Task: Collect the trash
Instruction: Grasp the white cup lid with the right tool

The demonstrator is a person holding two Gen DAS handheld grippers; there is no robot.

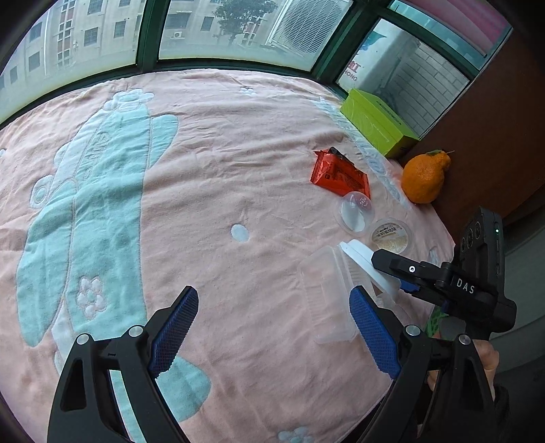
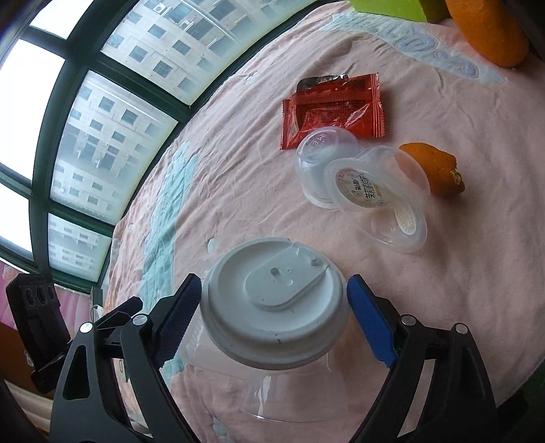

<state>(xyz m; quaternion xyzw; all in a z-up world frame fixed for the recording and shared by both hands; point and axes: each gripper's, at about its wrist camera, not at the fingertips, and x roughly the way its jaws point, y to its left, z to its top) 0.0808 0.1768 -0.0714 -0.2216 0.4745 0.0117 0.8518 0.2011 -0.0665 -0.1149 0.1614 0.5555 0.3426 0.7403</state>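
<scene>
A white cup lid point(image 2: 272, 303) sits between the fingers of my right gripper point(image 2: 274, 313), above a clear plastic box point(image 2: 289, 395). The jaws stand wide around the lid's rim; I cannot tell if both pads touch it. In the left wrist view the lid point(image 1: 364, 260) rests on the clear box point(image 1: 327, 293), with the right gripper point(image 1: 391, 269) over it. My left gripper point(image 1: 272, 323) is open and empty over the pink blanket point(image 1: 221, 170). A red wrapper point(image 2: 332, 109) point(image 1: 339, 175), a clear small cup point(image 2: 318, 160) point(image 1: 354, 211) and a labelled clear tub point(image 2: 374, 197) point(image 1: 391, 237) lie beyond.
An orange fruit point(image 1: 424, 177) and a green box point(image 1: 378, 121) sit at the blanket's far right edge. A piece of orange peel point(image 2: 434, 170) lies by the tub. Windows point(image 1: 204, 30) run behind the blanket. A dark wooden panel point(image 1: 494, 136) stands on the right.
</scene>
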